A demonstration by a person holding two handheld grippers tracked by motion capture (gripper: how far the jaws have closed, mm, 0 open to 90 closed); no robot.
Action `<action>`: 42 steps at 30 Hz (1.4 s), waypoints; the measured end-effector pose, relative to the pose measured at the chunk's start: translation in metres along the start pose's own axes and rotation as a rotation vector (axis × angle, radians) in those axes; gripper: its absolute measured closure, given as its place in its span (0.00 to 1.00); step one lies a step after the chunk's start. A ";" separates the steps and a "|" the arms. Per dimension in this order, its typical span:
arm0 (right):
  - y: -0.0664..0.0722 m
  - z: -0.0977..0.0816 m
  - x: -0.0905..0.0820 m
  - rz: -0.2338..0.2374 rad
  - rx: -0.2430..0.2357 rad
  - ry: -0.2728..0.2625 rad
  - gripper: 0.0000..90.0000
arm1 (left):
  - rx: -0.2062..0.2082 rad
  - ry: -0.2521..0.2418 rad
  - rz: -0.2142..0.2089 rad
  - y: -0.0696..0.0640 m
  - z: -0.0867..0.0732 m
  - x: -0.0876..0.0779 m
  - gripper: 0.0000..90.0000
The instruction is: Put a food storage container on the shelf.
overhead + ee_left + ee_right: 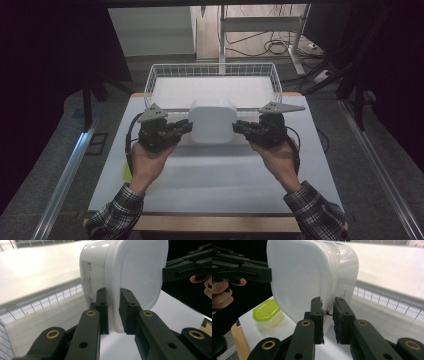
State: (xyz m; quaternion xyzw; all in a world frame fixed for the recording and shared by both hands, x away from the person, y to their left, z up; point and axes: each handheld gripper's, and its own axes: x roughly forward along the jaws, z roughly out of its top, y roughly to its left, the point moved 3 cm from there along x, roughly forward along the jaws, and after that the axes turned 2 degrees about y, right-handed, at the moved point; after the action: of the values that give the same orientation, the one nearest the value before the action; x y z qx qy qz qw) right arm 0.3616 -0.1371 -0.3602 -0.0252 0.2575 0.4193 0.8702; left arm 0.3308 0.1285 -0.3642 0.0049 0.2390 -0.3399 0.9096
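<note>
Lifting looks done already: the white lidded container (pixel 212 121) hangs clear of the table (pixel 210 175), just in front of the wire basket (pixel 165 75). What's left, I'd guess, is carrying it over the rim and setting it inside. The 2 claws, left gripper (pixel 186 127) and right gripper (pixel 239 126), are nearly closed, each pinching the lid's rim on opposite sides.

The high view looked forward and down from well above the white container (pixel 212 120). Each gripper view sat very close at one side of it, facing inward; all three shared it.
</note>
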 end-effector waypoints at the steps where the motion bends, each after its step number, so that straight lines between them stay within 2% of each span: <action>1: 0.000 0.000 0.000 0.000 0.000 0.000 0.87 | 0.000 0.000 0.000 0.000 0.000 0.000 0.88; 11: -0.001 0.031 0.001 -0.009 -0.012 -0.028 0.87 | 0.001 -0.034 0.023 0.010 0.028 -0.006 0.88; 24: -0.018 0.065 0.013 -0.029 0.017 -0.040 0.87 | -0.037 -0.028 0.029 0.034 0.060 0.009 0.87; 30: -0.025 0.071 0.018 -0.036 0.031 -0.035 0.87 | -0.050 -0.022 0.038 0.040 0.065 0.017 0.87; 37: -0.034 0.073 0.025 -0.041 0.053 -0.018 0.87 | -0.089 -0.020 0.004 0.050 0.062 0.029 0.86; 42: -0.037 0.074 0.029 -0.043 0.065 -0.023 0.86 | -0.081 -0.032 -0.002 0.052 0.061 0.034 0.83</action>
State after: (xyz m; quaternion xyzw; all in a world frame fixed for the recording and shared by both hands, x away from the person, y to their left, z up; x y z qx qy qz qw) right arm 0.4360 -0.1212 -0.3164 0.0026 0.2604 0.3922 0.8822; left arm 0.4117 0.1376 -0.3329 -0.0378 0.2379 -0.3311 0.9123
